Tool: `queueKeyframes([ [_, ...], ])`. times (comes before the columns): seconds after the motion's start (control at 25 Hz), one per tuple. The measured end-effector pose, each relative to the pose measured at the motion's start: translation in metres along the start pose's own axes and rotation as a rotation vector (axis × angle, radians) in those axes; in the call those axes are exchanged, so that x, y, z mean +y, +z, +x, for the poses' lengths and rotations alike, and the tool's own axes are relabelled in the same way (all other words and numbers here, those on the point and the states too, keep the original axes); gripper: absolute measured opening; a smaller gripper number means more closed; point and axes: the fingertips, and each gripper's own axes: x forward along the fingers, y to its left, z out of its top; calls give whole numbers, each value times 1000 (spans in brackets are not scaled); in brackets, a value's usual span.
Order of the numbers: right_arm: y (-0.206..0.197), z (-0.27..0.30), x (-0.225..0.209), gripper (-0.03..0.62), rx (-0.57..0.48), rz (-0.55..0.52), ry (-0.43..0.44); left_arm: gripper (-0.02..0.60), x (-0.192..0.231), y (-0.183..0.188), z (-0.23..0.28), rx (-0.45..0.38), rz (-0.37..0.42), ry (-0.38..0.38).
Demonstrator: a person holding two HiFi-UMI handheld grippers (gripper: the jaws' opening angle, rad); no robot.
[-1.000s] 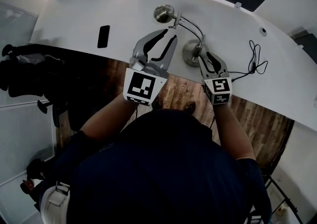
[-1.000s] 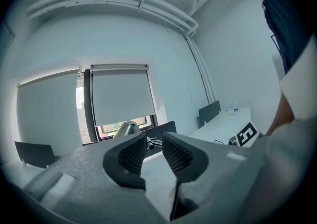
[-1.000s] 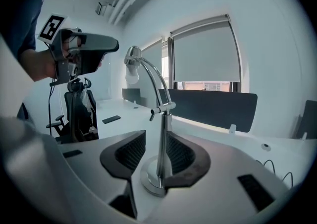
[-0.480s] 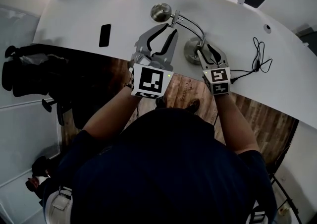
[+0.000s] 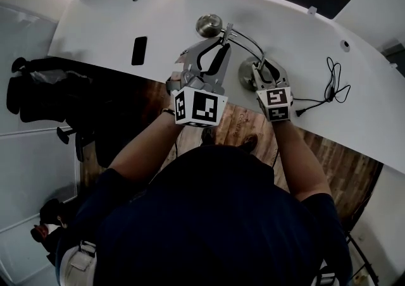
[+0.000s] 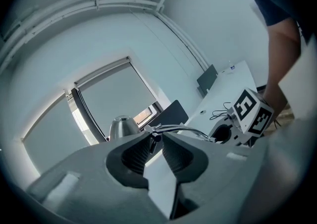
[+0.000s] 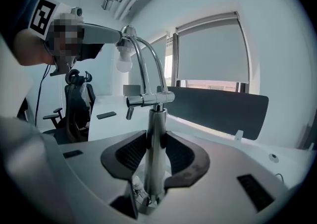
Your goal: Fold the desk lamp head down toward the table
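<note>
A chrome desk lamp stands on the white table [image 5: 101, 28]. Its dome head [image 5: 209, 24] sits at the far end of a curved double arm [image 5: 248, 41], above a round base [image 5: 244, 76]. My left gripper [image 5: 221, 42] has its jaws drawn close on the small joint [image 6: 151, 142] beside the lamp head [image 6: 123, 126]. My right gripper [image 5: 263, 67] is at the base, and its jaws are closing with the pads against the upright post [image 7: 157, 143]. From the right gripper view, the left gripper [image 7: 117, 33] meets the top joint above the bulb [image 7: 124, 63].
A black phone [image 5: 138, 50] lies flat to the left of the lamp. A black cable [image 5: 330, 88] coils at the right. A dark divider panel [image 7: 218, 106] runs along the table's far edge, and an office chair [image 7: 77, 101] stands beyond the near side.
My left gripper has rolled, moved toward the lamp's neck and narrowed its jaws from wide open. The right gripper has slid a little forward at the post.
</note>
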Motion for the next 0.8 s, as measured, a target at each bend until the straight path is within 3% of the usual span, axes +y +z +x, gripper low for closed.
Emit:
queueKeyframes([
  [0.48, 0, 1, -1, 124, -22, 29, 6, 60, 2, 2, -1, -34, -3, 10],
  [0.64, 1, 2, -2, 124, -32, 28, 1, 57, 5, -1, -1, -31, -110, -15],
  [0.8, 1, 2, -2, 124, -29, 26, -1, 54, 9, -29, 1, 32, -208, -7],
])
